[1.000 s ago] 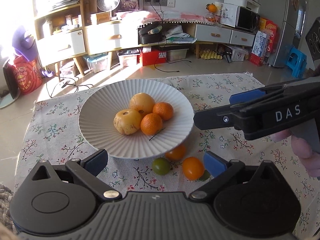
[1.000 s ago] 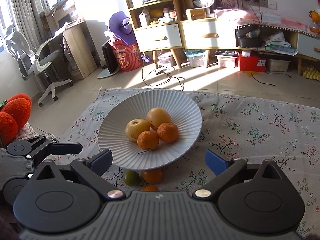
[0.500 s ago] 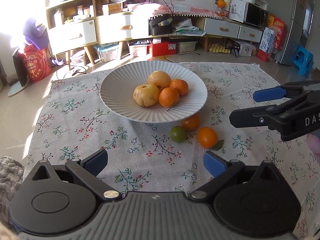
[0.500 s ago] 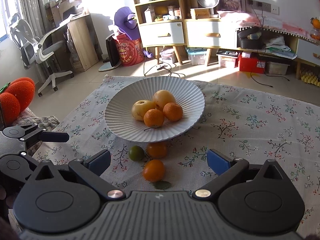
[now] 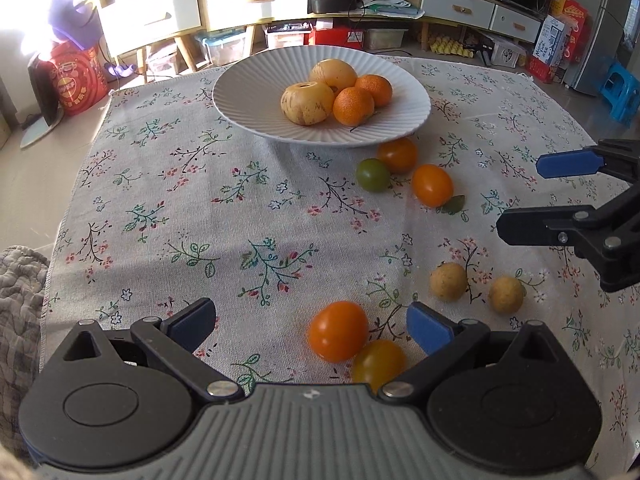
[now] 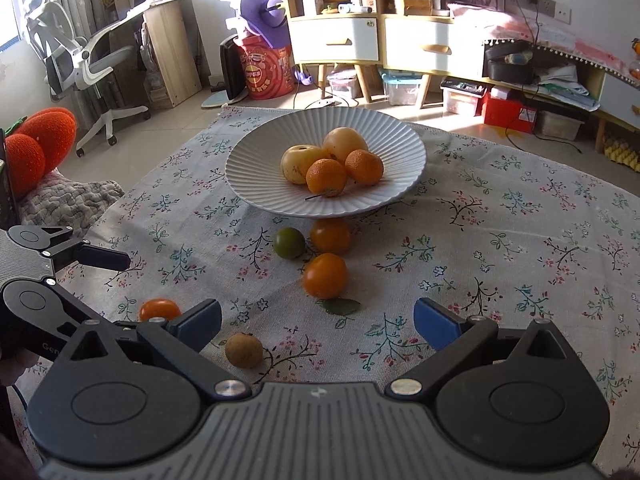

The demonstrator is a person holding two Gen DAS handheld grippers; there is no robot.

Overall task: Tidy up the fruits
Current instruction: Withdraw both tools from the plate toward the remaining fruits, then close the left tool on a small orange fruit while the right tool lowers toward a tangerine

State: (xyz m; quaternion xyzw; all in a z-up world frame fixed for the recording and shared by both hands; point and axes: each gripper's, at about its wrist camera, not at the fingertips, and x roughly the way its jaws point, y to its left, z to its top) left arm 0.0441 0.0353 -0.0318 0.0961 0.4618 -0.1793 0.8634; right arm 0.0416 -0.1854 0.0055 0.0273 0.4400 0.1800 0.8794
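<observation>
Both claws hover released over the floral-clothed worktop (image 5: pixel 248 208), holding nothing. The left claw (image 5: pixel 308 322) has its blue pads spread, and between them lies an orange tomato (image 5: pixel 338 330) touching a yellower tomato (image 5: pixel 378 362) at its 4 o'clock. Two small tan fruits (image 5: pixel 448 281) sit apart at 2 o'clock from that pair, near the right claw (image 5: pixel 520 196), which enters from 3 o'clock with its fingers parted.

In the right wrist view, the right claw (image 6: pixel 316 320) is spread wide over bare cloth. A tan fruit (image 6: pixel 243 350) lies just beside its left pad, a leaf (image 6: pixel 340 306) at 12 o'clock.

The white ribbed plate (image 6: pixel 256 184) stands toward the far edge, holding two yellow fruits (image 6: pixel 298 163) and two mandarins (image 6: pixel 326 177) bunched together. At the plate's near rim, 6 o'clock, are three more loose ones on the cloth: a green fruit (image 6: pixel 289 242), an orange one (image 6: pixel 330 235) partly under the rim, and another orange one (image 6: pixel 325 275) nearer the claw.
</observation>
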